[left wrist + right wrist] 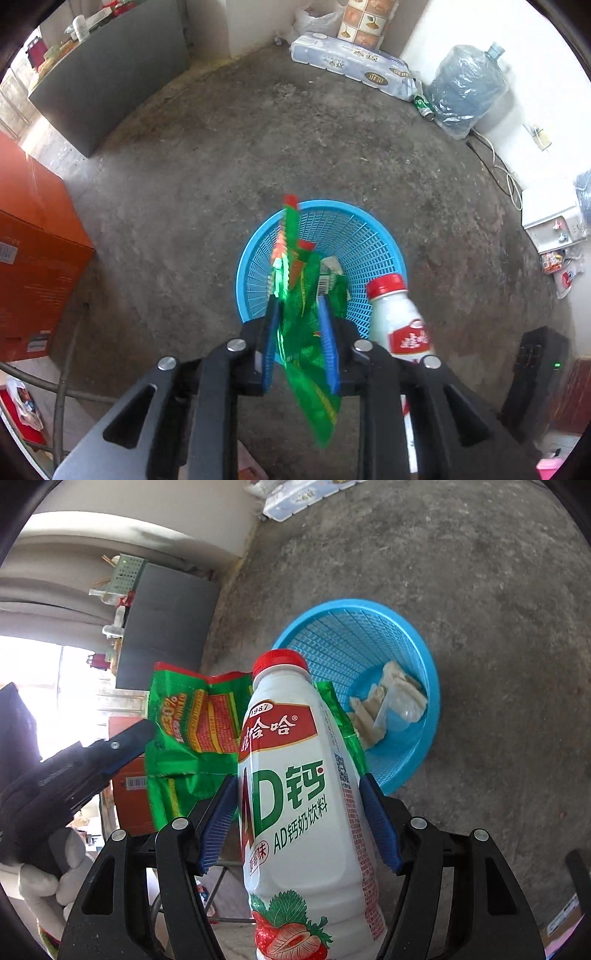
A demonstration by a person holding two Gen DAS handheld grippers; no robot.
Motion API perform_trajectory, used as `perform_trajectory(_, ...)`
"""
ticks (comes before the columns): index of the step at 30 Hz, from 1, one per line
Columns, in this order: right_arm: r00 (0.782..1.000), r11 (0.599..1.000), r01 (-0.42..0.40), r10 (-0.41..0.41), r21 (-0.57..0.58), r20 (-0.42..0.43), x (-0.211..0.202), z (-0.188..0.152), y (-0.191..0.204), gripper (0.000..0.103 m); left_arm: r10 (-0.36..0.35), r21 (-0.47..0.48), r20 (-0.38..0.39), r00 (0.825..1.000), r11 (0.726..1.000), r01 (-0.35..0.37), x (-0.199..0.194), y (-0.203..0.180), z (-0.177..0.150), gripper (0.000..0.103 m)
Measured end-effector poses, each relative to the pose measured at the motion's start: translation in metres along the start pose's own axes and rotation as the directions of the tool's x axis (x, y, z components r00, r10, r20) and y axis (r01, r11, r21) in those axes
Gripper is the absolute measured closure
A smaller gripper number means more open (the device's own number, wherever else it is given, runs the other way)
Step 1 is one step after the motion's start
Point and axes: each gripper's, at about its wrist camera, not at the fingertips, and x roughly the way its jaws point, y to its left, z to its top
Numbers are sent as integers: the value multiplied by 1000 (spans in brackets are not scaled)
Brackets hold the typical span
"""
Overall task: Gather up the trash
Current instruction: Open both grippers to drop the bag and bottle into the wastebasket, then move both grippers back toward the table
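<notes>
I am letting go with my left gripper (301, 299): its jaws are standing parted with the green snack wrapper (310, 339) hanging loose between them, directly over the blue basket (391, 251) just ahead. My right gripper (298, 786) is clamping the white drink bottle (295, 775) at mid-body, cap pointing toward the basket beyond its fingertips. I judge the drop-off step is underway; next I am needing the wrapper to fall clear, then the bottle carried forward over the rim
</notes>
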Motion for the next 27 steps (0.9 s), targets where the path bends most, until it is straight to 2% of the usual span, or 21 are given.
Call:
perform_trajectory(1, 1000, 1000, 8, -8, 2, -9, 7, 3, 1, 40, -17, -13, 11, 1000, 1000, 18, -3, 3, 0, 73)
perform_trajectory(5, 998, 999, 39, -39, 16, -42, 31, 13, 3, 40, -42, 8, 47, 998, 999, 42, -25, 8, -1, 73)
perform_trajectory(11, 995, 995, 92, -89, 49, -49, 56, 26, 7, 40, -101, 48, 110, 989, 994, 96, -93, 30, -17, 73)
perform_trajectory(18, 981, 981, 180, -175, 65, -82, 95, 44, 7, 38, -131, 77, 157, 979, 990, 120, -163, 68, -45, 71)
perform_trajectory(21, 977, 979, 195, -189, 65, -95, 97, 47, 6, 34, -131, 71, 182, 975, 990, 120, -186, 87, -61, 66)
perform_trajectory(27, 976, 977, 213, -213, 11, -35, 72, 46, 9, 34, -151, 28, 219, 964, 988, 149, -220, 127, -92, 64)
